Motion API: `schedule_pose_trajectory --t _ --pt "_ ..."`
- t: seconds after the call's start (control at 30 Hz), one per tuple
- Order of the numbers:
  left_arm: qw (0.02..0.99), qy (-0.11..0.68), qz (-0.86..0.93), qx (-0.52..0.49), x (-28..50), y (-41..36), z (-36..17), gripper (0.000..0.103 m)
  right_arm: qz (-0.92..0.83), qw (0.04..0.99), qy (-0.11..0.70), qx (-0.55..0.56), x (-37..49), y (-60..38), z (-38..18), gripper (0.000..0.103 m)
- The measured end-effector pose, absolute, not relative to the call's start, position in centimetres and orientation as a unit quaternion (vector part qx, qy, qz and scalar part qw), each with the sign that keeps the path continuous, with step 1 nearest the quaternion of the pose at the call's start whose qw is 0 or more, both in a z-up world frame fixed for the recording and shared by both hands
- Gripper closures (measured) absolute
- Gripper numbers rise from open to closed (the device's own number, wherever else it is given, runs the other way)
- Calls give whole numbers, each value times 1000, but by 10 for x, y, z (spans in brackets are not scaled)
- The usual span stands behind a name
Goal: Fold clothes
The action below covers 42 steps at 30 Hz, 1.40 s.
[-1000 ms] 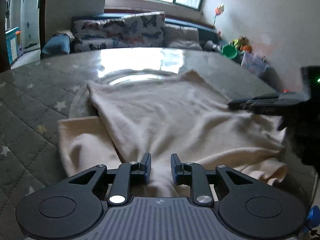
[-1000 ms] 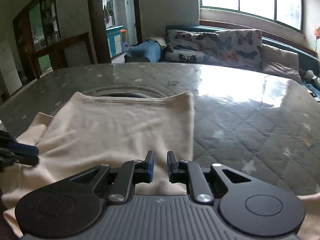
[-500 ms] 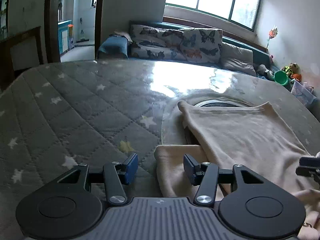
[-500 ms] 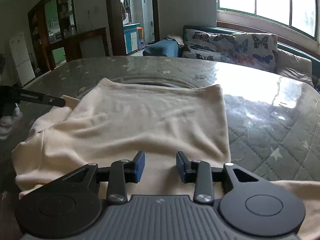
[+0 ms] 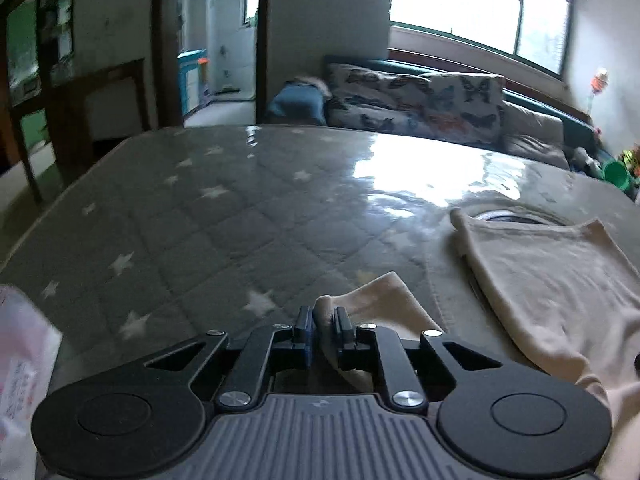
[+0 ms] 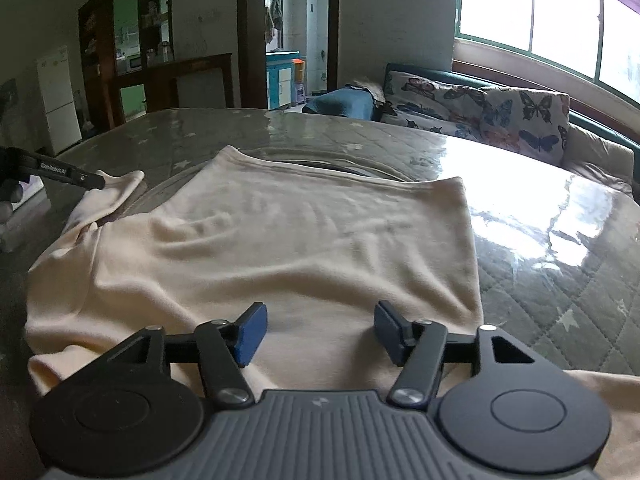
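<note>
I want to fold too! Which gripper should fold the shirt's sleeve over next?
Probably the left gripper. Its jaws are closing with the cream shirt's sleeve already between them. The right gripper is opening over the shirt's body, gripping nothing.

A grey quilted cover [image 5: 224,224] printed with pale stars lies under a glossy clear sheet on the table, which mirrors the bright window [image 6: 560,20]. Behind it runs a teal sofa [image 6: 600,128] with butterfly-print cushions [image 6: 500,116] and a blue folded bundle [image 6: 344,102]. A white fridge [image 6: 58,96] stands far left beside a dark wooden cabinet [image 6: 132,56]. Something green, perhaps a bucket [image 5: 618,174], sits at the blurred right edge.
</note>
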State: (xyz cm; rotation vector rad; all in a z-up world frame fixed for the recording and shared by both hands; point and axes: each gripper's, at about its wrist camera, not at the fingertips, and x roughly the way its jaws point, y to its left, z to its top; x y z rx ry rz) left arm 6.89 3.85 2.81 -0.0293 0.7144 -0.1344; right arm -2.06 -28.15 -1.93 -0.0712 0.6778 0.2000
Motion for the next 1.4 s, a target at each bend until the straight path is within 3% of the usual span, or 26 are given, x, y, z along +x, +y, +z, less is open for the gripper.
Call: schedule_pose_trajectory --t 0.13,0.2,0.43,0.5,0.63,0.67,0.7,0.8,1.2,1.4 --pt "946 320 -61 -2 55 26 48 83 102 938 329 -35 -21 -280 -20 32" --pt "946 314 -85 12 51 9 55 74 105 937 329 -40 -21 -278 -21 29" --pt "922 377 -67 62 83 -37 32 72 112 937 329 -38 -21 -279 -22 22" --pt "921 380 -61 56 89 -41 29 66 114 937 329 -37 -21 -280 -23 22" --pt "920 383 -54 55 98 -51 26 64 118 936 330 -34 -21 -280 -23 19" --pt "922 381 -51 55 100 -52 25 66 118 936 330 -33 -21 -280 -23 19" --pt "923 377 -46 55 102 -51 23 79 119 936 330 -33 -21 -280 -23 19" --pt "926 374 -41 23 100 -38 24 97 119 936 329 -32 -21 -281 -23 19" --pt "966 239 -65 -72 -11 73 77 99 117 936 330 -39 -21 -278 -24 18" --pt "959 275 -13 -72 -53 115 45 99 117 935 331 -43 -20 -278 -24 18"
